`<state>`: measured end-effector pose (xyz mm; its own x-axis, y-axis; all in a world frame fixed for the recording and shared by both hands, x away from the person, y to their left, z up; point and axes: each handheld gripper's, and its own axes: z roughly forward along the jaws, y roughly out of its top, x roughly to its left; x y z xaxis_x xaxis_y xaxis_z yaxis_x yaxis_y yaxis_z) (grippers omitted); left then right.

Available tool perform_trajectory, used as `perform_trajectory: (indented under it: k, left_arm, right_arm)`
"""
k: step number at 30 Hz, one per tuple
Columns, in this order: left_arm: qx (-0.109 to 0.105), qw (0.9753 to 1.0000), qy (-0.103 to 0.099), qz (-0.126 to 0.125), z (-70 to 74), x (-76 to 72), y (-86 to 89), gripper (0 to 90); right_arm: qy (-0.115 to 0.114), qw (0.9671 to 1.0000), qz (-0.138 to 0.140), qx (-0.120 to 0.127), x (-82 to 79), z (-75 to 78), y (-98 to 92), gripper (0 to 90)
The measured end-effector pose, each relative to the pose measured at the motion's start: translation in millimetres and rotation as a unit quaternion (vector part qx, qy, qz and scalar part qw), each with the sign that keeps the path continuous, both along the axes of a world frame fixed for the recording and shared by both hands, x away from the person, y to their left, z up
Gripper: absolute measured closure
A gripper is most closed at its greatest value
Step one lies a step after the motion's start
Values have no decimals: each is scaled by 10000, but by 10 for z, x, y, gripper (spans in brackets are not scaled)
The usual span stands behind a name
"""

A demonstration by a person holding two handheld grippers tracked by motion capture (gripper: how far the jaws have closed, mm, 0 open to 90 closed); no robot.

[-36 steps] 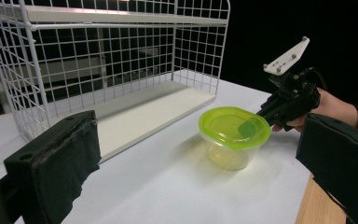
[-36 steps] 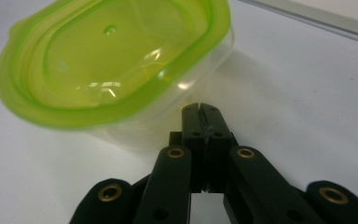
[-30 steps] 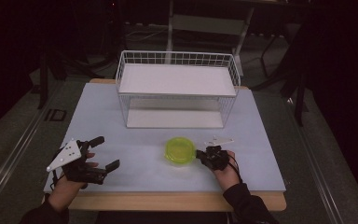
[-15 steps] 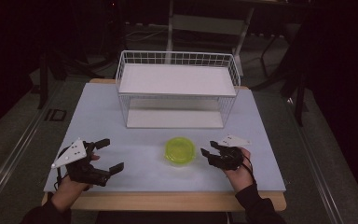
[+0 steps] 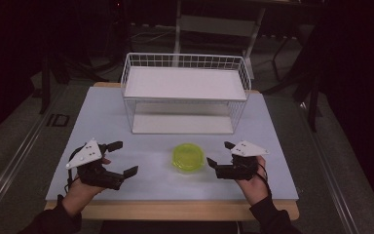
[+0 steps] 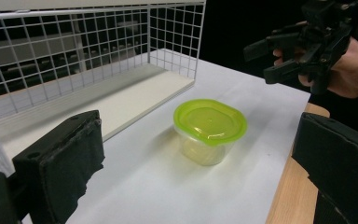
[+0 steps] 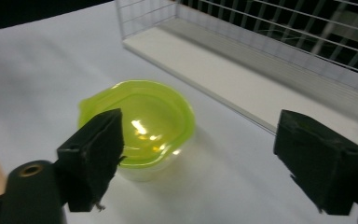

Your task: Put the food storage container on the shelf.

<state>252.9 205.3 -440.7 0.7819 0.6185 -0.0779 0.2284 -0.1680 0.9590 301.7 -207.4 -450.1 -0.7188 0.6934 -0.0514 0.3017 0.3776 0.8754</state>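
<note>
A clear plastic container with a lime-green lid (image 5: 188, 157) stands on the white table, in front of the wire rack (image 5: 185, 92). My left gripper (image 5: 126, 157) is open, well to the container's left, its jaws pointing toward it. My right gripper (image 5: 217, 153) is open just to the container's right, apart from it. In the left gripper view the container (image 6: 209, 123) sits ahead between the wide jaws, with the right gripper (image 6: 279, 56) behind it. In the right gripper view the container (image 7: 140, 121) lies close, partly behind the left jaw.
The white wire rack (image 6: 88, 56) has a flat shelf on top and a white base board (image 7: 242, 79) on the table. The table's wooden front edge (image 5: 175, 210) runs just under both hands. Dark floor surrounds the table.
My right gripper has drawn back to the right, away from the container. My left gripper has shifted slightly right toward it. The container has not moved.
</note>
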Motion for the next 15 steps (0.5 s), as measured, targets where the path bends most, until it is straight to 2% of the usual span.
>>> perform_trajectory:
  k: [4,5,7,8,10,12,13,15]
  left_arm:
    - [92,10000,27,23,73,53,-136,35]
    - [92,10000,32,10,86,67,-170,43]
    - [101,9999,72,15,100,102,-247,61]
    - [89,9999,87,-16,100,116,-283,61]
    - [137,9998,147,-59,88,152,-366,90]
    - [137,9998,147,-59,88,152,-366,101]
    - [141,9993,357,-34,43,217,-469,115]
    - [216,9985,495,89,-5,257,-536,135]
  right_arm:
    - [17,9991,408,93,32,62,21,178]
    - [0,9990,440,125,37,69,31,167]
    - [-67,9992,388,63,44,81,56,163]
    - [6,9990,421,115,49,86,68,144]
    - [100,9994,321,13,60,94,97,128]
    - [184,9993,325,8,68,97,114,109]
    - [278,9993,253,20,91,92,143,107]
    - [294,9994,192,48,111,82,163,102]
